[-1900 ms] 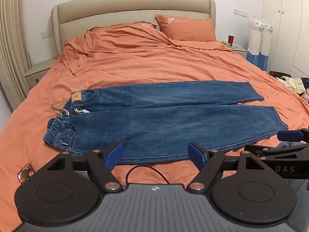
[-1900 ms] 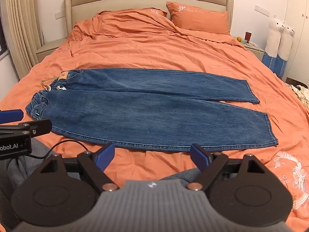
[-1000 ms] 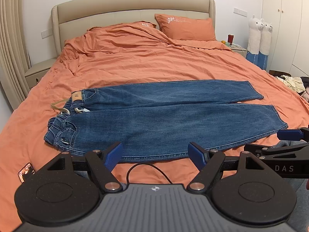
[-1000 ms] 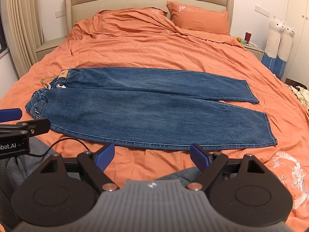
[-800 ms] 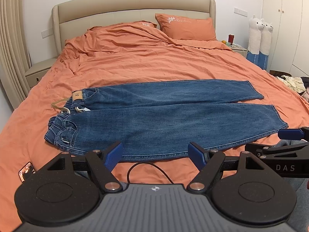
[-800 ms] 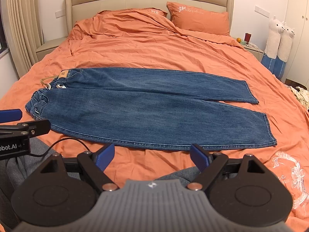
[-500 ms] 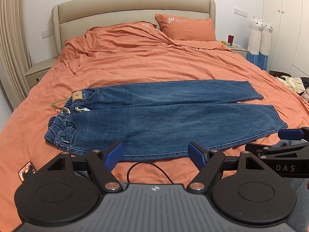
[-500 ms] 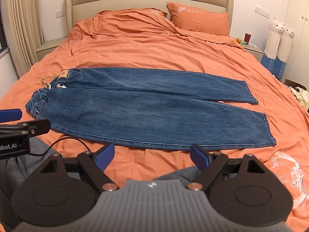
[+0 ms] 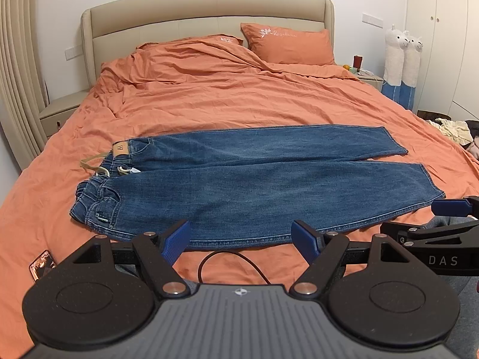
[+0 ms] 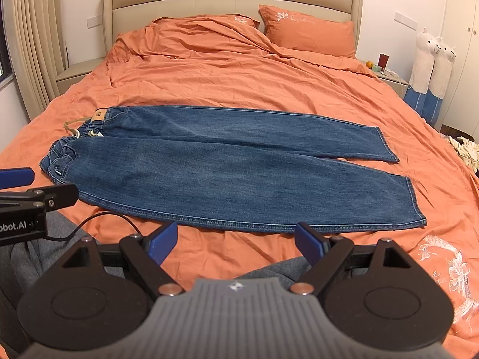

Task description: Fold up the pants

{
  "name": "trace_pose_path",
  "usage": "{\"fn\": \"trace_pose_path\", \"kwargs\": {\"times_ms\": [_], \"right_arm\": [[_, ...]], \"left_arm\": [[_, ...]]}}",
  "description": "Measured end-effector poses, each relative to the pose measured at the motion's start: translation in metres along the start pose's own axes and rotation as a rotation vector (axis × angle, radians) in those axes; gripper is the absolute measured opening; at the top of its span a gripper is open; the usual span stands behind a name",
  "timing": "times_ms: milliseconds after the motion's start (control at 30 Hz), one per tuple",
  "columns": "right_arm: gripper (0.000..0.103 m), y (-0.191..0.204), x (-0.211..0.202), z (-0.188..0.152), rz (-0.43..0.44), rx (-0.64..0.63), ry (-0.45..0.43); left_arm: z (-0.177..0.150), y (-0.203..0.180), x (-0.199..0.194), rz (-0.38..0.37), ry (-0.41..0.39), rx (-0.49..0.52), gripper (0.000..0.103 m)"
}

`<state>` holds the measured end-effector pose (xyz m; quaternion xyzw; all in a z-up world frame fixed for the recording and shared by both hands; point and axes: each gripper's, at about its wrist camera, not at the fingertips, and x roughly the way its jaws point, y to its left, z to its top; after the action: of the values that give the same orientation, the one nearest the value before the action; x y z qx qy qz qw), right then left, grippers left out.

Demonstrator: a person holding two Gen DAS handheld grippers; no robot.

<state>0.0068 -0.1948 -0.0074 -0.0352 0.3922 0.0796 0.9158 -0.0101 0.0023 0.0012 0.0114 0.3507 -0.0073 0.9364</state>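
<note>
Blue jeans (image 9: 254, 179) lie flat across an orange bed, waistband at the left, both legs running right, side by side; they also show in the right wrist view (image 10: 227, 167). My left gripper (image 9: 241, 240) is open and empty, just short of the near leg's lower seam. My right gripper (image 10: 236, 242) is open and empty, near the same seam further right. Each gripper shows at the edge of the other's view: the right one (image 9: 449, 209), the left one (image 10: 18, 179).
The bed (image 9: 239, 95) has an orange duvet, pillows (image 9: 287, 46) and a beige headboard. A phone (image 9: 42, 264) lies at the near left edge. A black cable (image 9: 230, 261) loops by the near edge. Nightstands, plush alpacas (image 9: 402, 59) and floor clothes (image 9: 452, 127) stand at the sides.
Both views have shifted only slightly. The jeans have not moved and both grippers stay open.
</note>
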Motion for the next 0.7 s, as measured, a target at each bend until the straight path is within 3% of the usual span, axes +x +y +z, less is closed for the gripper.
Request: {"fn": "trace_pose_path", "kwargs": {"times_ms": [700], "right_arm": [[0.082, -0.0024, -0.0051, -0.0021, -0.004, 0.001, -0.004]], "left_arm": [[-0.0003, -0.0001, -0.0003, -0.001, -0.002, 0.0, 0.09]]}}
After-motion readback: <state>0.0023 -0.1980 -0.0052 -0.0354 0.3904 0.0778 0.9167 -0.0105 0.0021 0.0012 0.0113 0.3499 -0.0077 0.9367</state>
